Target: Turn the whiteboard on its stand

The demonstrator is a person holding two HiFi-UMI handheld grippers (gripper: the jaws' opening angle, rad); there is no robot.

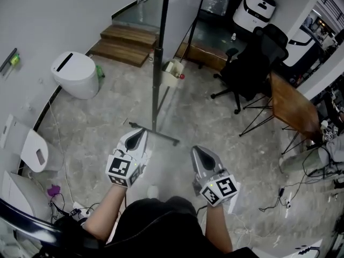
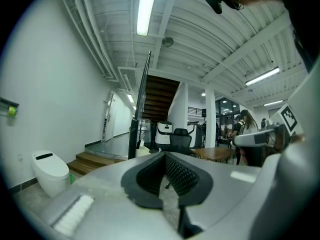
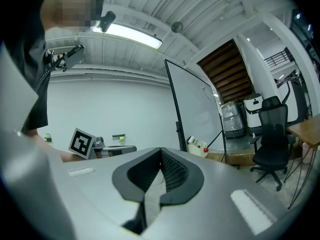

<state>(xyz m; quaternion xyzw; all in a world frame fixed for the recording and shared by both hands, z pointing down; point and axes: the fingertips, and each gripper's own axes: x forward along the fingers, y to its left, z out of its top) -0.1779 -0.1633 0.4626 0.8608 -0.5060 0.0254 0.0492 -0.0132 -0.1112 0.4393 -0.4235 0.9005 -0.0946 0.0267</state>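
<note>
One tall white whiteboard (image 3: pixel 197 109) on a black metal stand (image 1: pixel 156 90) is standing on the grey floor just beyond both grippers, showing nearly edge-on in the head view, and neither gripper is touching it. To its right a black office chair (image 1: pixel 252 63) is sitting beside a brown wooden table (image 1: pixel 290 104). At the far left a white rounded container (image 1: pixel 75 74) is resting near brown wooden steps (image 1: pixel 126 43). Nearest, the left gripper (image 1: pixel 138 134) and right gripper (image 1: pixel 200 152) are hovering side by side, each with its jaws pressed together on nothing
</note>
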